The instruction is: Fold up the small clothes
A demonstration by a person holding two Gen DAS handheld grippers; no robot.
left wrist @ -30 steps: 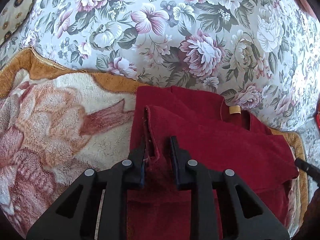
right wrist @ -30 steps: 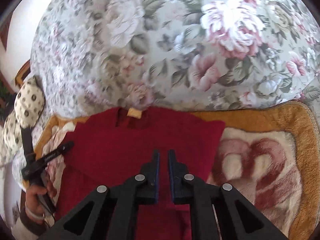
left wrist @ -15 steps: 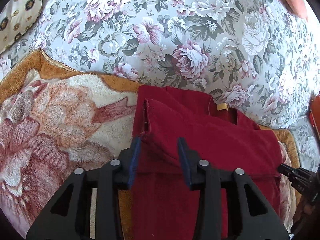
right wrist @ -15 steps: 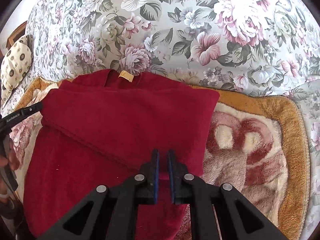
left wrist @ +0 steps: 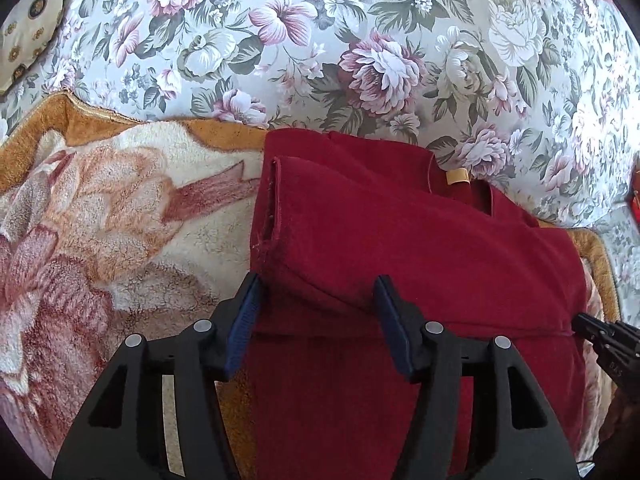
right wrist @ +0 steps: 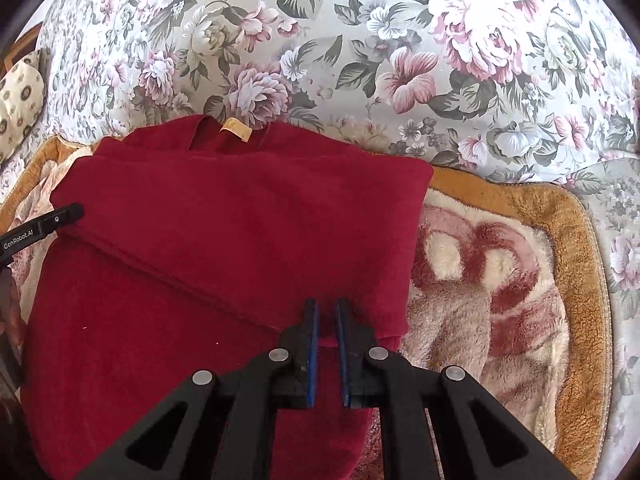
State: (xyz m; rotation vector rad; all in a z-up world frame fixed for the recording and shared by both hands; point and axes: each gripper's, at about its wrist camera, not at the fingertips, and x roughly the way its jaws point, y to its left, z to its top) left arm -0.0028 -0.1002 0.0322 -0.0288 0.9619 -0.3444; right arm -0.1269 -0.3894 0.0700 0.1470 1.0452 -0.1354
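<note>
Now left gripper point(left wrist: 316, 292) jaws just opened, straddling red garment point(left wrist: 400, 248) fold; right gripper point(right wrist: 326, 312) jaws pinching hem.

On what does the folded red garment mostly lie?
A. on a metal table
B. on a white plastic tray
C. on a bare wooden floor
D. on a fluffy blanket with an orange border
D: the red garment lies on the fluffy blanket, and its collar end reaches onto the floral cover.
</note>
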